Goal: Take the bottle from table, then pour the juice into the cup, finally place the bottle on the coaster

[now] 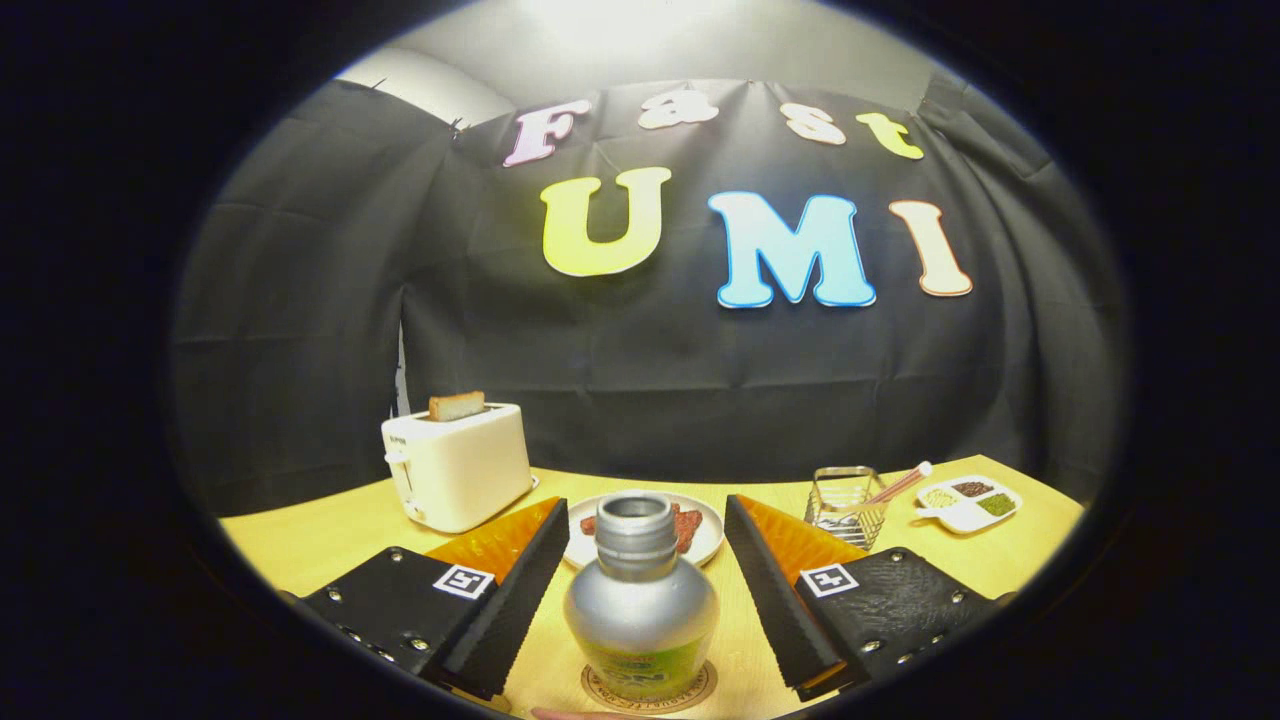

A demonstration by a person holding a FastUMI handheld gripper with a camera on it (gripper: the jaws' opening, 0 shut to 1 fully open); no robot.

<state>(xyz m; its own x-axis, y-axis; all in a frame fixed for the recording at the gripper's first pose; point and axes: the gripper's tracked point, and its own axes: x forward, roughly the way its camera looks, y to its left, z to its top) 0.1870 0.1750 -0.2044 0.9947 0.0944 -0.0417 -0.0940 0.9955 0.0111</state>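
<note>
Gripper (645, 560) wide open, empty | bottle (641, 600) on coaster (650, 692) | wooden table (310, 545)

Bright light from overhead, glare on ceiling, strong fisheye bending at edges, centre sharp

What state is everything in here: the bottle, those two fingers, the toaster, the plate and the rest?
bottle: upright on coaster, uncapped, between the fingers
coaster: under the bottle
gripper: open, fingers clear of bottle
toaster: toast sticking up
plate: holds food
</note>
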